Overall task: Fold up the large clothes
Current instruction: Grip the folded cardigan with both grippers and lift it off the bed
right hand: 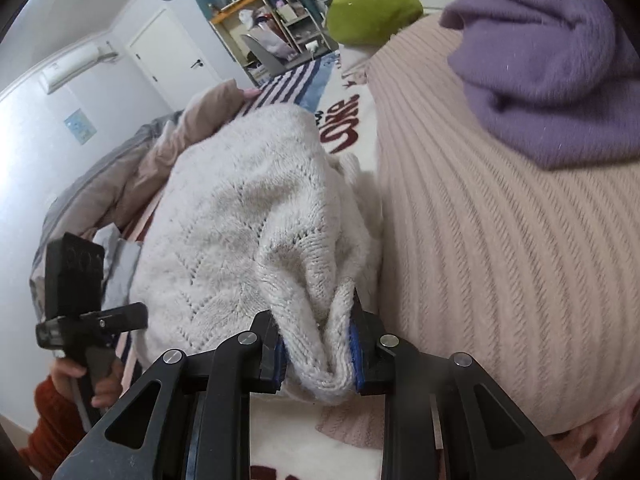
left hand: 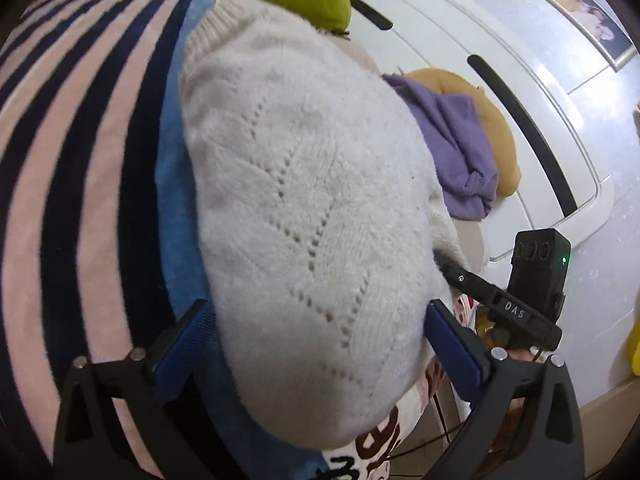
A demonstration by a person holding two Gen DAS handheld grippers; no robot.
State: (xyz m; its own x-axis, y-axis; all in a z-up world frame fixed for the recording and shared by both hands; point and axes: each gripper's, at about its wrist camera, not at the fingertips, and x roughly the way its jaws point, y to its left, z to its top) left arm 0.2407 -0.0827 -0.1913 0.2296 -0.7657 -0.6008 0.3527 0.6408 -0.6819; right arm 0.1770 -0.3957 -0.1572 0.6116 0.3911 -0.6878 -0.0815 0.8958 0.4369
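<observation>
A fluffy white knit sweater (left hand: 304, 200) lies bunched on the bed and fills the left wrist view. My left gripper (left hand: 320, 344) is open, its blue-padded fingers (left hand: 456, 344) on either side of the sweater's near end without pinching it. In the right wrist view my right gripper (right hand: 320, 344) is shut on a bunched fold of the same white sweater (right hand: 248, 220), at its right edge. The right gripper also shows in the left wrist view (left hand: 452, 268), at the sweater's right side. The left gripper shows in the right wrist view (right hand: 120, 316), at the far left.
A pink and navy striped blanket (left hand: 72, 160) lies left of the sweater. A pink ribbed garment (right hand: 500, 240), a purple garment (right hand: 552, 60) and a green cushion (right hand: 372, 12) lie to the right. A tan cushion (left hand: 496, 128) and white headboard (left hand: 460, 60) are behind.
</observation>
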